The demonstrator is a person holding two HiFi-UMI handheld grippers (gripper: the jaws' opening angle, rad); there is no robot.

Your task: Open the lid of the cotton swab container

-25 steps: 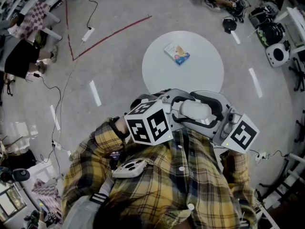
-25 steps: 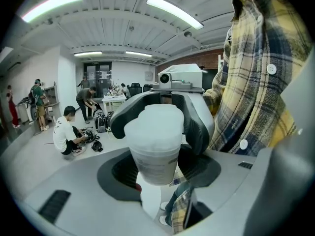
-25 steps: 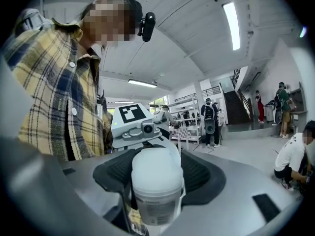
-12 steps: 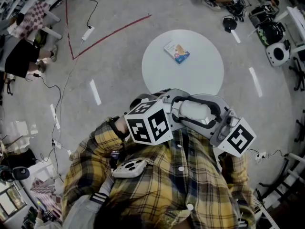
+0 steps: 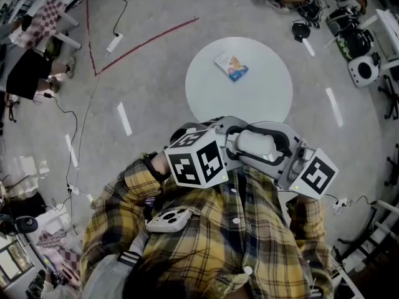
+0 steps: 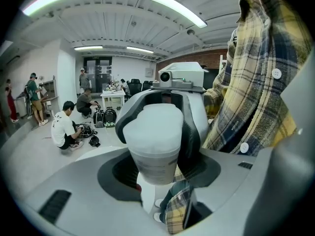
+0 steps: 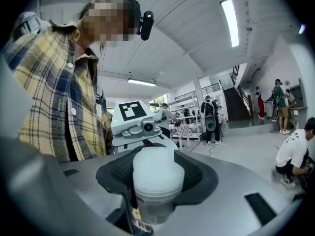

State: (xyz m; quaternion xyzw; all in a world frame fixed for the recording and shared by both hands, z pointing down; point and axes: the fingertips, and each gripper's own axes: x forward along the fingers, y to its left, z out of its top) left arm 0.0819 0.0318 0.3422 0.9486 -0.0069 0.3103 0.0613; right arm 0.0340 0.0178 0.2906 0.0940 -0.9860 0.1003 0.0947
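the cotton swab container (image 6: 158, 165) is held up in the air in front of the person's chest, caught between the two grippers, which face each other. in the head view it lies just over the near edge of the round white table (image 5: 262, 101). the left gripper (image 6: 158, 173) has its dark pads pressed against the labelled lower body of the container, one on each side, so it pinches the body. the right gripper (image 7: 157, 177) comes from the opposite side; its jaws have just been closing and now hug the white lid (image 7: 158, 170), which sits between the pads with both sides touching. the lid is seated on the container, with no gap showing at the seam. each gripper's marker cube shows in the head view beside the container, the left one nearer the middle of the picture. the person wears a yellow plaid shirt (image 5: 249, 242). a small printed packet (image 5: 231, 68) lies on the far part of the table, well apart from the grippers. a red tape line (image 5: 149, 42) runs across the grey floor beyond, and other people sit or stand in the room behind.
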